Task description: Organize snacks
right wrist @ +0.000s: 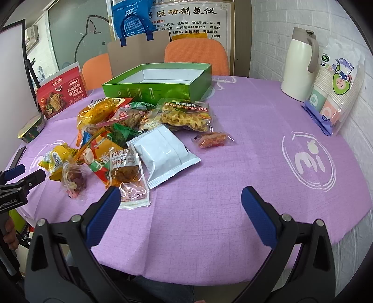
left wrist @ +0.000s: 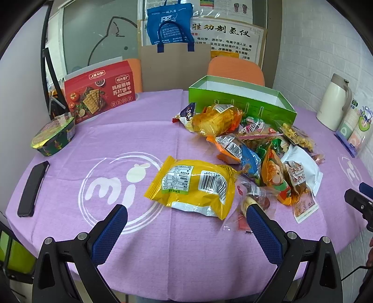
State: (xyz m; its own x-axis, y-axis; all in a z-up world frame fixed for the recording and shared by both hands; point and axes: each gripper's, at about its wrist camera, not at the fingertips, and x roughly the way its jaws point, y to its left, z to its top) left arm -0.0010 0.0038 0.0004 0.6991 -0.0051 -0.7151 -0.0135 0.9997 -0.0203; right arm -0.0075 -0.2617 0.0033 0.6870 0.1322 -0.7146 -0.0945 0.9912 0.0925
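This looks like an office break or meeting room rather than a home. A round desk (right wrist: 233, 163) fills the lower part of both views, covered by a purple cloth printed with a white company-style logo (right wrist: 309, 162). Behind it, at the top centre, stand orange office chairs (right wrist: 195, 54) against a frosted glass partition (left wrist: 98, 35) bearing a drawn outline figure. A printed Chinese information poster (right wrist: 193, 18) hangs on the back wall, with a blue tote bag (left wrist: 170, 23) hung beside it. At the right, by a white brick-pattern wall (right wrist: 275, 28), sit a cream thermos jug (right wrist: 299, 65) and a sleeve of paper cups (right wrist: 335, 93).
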